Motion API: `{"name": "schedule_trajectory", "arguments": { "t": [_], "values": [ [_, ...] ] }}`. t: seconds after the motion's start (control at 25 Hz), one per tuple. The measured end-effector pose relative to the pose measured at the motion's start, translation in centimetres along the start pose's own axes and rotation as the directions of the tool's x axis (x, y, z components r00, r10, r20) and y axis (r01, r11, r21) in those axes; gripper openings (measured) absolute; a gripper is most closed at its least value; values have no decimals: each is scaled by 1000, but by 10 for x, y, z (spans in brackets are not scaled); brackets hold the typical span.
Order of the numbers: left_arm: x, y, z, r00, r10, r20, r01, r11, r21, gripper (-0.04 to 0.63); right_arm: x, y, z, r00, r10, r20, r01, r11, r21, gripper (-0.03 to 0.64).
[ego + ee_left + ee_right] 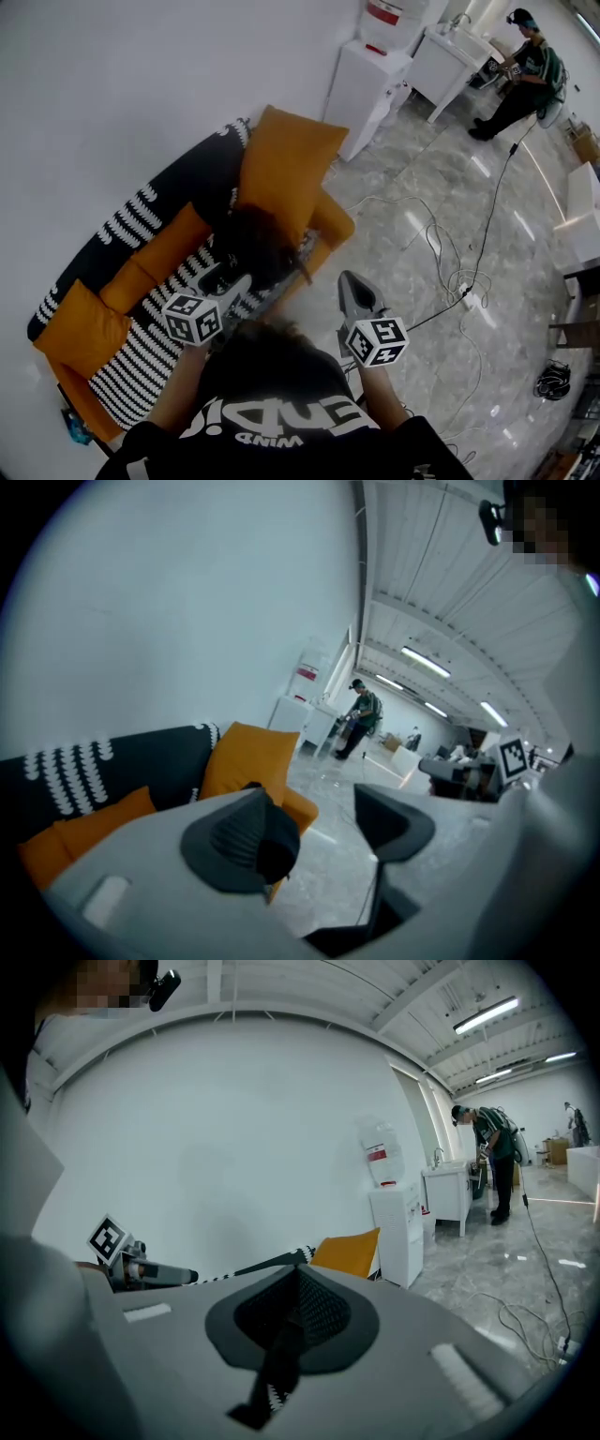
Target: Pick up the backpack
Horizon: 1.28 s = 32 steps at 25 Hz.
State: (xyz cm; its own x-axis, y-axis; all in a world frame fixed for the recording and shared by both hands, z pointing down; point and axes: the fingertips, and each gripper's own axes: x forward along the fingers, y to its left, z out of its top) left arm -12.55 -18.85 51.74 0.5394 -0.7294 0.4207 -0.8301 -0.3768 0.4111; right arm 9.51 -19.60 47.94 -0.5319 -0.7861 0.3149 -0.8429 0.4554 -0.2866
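Observation:
A dark backpack [258, 246] lies on the seat of a black-and-white striped sofa [141, 216], leaning against a large orange cushion [286, 164]. My left gripper [230, 281] hovers just in front of the backpack and is open, with nothing between its pads. In the left gripper view the backpack [277, 841] shows partly behind the left pad, while the gap between the jaws [323, 832] frames bare floor. My right gripper [352, 286] is shut and empty, held over the floor to the right of the sofa. In the right gripper view its pads [298, 1312] meet.
Smaller orange cushions [80, 328] lie along the sofa. A white water dispenser [366, 84] stands past the sofa's far end. Cables [441, 244] trail over the glossy marble floor. A person [525, 70] works at a white table [450, 56] far off.

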Motion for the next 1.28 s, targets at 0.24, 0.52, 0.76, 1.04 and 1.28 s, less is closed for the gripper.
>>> {"name": "schedule_trajectory", "arguments": {
  "t": [0.24, 0.52, 0.76, 1.04, 1.28],
  "values": [
    [25, 17, -26, 995, -52, -84, 46, 996, -72, 365, 13, 2, 10, 1000, -6, 10, 7, 1000, -15, 1],
    [65, 46, -55, 987, -58, -153, 26, 979, -202, 365, 18, -17, 13, 998, -55, 3, 55, 998, -2, 0],
    [93, 62, -80, 973, -67, -221, 3, 960, -279, 362, 18, -30, 14, 996, -88, -12, 88, 996, 4, 0],
    [127, 84, -97, 972, -81, -220, -20, 906, -422, 359, 15, -47, 9, 991, -127, -34, 128, 992, 14, 0],
    [156, 92, -94, 975, -133, -180, 29, 871, -491, 336, 11, -59, 6, 986, -160, -44, 161, 987, 15, 0]
  ]
}}
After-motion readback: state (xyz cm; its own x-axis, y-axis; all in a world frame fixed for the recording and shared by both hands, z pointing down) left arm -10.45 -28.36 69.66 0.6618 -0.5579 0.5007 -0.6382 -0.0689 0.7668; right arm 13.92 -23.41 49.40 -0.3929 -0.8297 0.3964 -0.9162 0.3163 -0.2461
